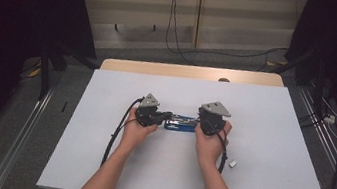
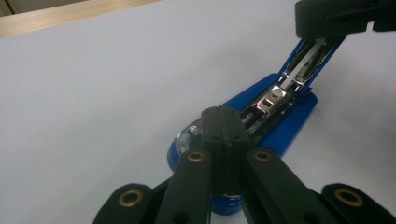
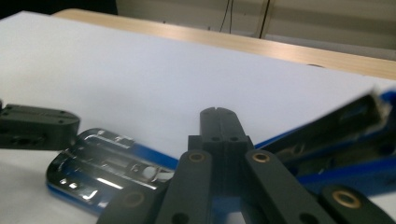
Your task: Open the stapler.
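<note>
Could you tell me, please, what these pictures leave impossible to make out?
- High view: most of the blue metal stapler hides behind both hands and claws.
- High view: the small pale block on the white table is too small to identify.
- Right gripper view: the stapler's raised blue arm is blurred and cut by the edge.

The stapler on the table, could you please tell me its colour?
Blue, with shiny metal inner parts; the stapler shows best in the left gripper view.
</note>
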Tool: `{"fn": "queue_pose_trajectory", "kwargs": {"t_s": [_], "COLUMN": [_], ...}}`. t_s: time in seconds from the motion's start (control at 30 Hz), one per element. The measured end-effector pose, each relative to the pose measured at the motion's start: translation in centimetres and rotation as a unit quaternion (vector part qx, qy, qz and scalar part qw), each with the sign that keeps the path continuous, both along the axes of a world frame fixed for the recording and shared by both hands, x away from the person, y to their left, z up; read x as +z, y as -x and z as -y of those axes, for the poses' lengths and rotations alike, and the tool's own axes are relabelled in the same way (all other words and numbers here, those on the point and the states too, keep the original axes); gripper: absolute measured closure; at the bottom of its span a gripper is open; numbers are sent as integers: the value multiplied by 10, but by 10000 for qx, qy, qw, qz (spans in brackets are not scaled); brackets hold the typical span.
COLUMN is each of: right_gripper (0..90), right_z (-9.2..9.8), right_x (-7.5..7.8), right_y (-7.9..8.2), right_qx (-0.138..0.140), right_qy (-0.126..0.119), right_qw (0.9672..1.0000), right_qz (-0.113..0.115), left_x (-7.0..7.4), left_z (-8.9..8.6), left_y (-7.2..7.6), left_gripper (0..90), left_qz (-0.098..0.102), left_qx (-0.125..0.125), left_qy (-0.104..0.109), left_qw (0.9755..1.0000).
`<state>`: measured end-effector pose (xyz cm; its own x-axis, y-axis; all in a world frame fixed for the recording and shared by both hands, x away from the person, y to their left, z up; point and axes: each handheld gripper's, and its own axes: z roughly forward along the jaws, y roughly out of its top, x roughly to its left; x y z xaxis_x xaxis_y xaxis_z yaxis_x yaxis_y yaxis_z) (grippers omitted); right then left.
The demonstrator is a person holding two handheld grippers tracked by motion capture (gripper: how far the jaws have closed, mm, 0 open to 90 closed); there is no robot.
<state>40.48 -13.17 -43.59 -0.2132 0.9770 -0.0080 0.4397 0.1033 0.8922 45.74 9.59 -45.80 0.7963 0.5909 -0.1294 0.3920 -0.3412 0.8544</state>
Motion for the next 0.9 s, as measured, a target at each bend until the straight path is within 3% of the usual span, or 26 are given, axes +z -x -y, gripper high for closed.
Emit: {"fn": "queue_pose_trajectory", "kwargs": {"t_s": [0.07, 0.13, 0.3, 0.47, 0.5, 0.6, 0.77, 0.83, 0.9], "right_gripper": [900, 900, 900, 900, 900, 900, 900, 900, 900], "right_z": [7, 10, 12, 22, 24, 29, 34, 37, 40], "right_x": [0, 1, -4, -15, -16, -14, -13, -14, -15], "right_y": [-1, 0, 0, -1, -1, -1, -1, 0, 1], "right_qx": [26, 90, 115, 8, -23, -5, 194, 212, 298], "right_qy": [-134, 4, 89, 49, -30, -7, -45, -67, -147], "right_qw": [9999, 9999, 9998, 9994, 9996, 9994, 9990, 9989, 9986], "right_qz": [-75, -98, -153, -356, -285, -358, -389, -408, -412], "left_x": [0, 0, -1, -1, -1, -1, -1, 2, 3], "left_z": [0, 0, -1, -1, -1, -1, -4, -7, -8], "left_y": [0, 0, 0, 0, 0, -1, -4, -5, -5], "left_gripper": [900, 900, 900, 900, 900, 900, 900, 899, 865], "left_qz": [8, 6, -1, -4, -12, -75, -235, -187, -193], "left_qx": [-3, 1, 15, 31, 31, 27, 28, -97, -156], "left_qy": [-1, 1, 36, 48, 53, 86, 274, 512, 484], "left_qw": [10000, 10000, 10000, 10000, 10000, 9999, 9993, 9985, 9985]}}
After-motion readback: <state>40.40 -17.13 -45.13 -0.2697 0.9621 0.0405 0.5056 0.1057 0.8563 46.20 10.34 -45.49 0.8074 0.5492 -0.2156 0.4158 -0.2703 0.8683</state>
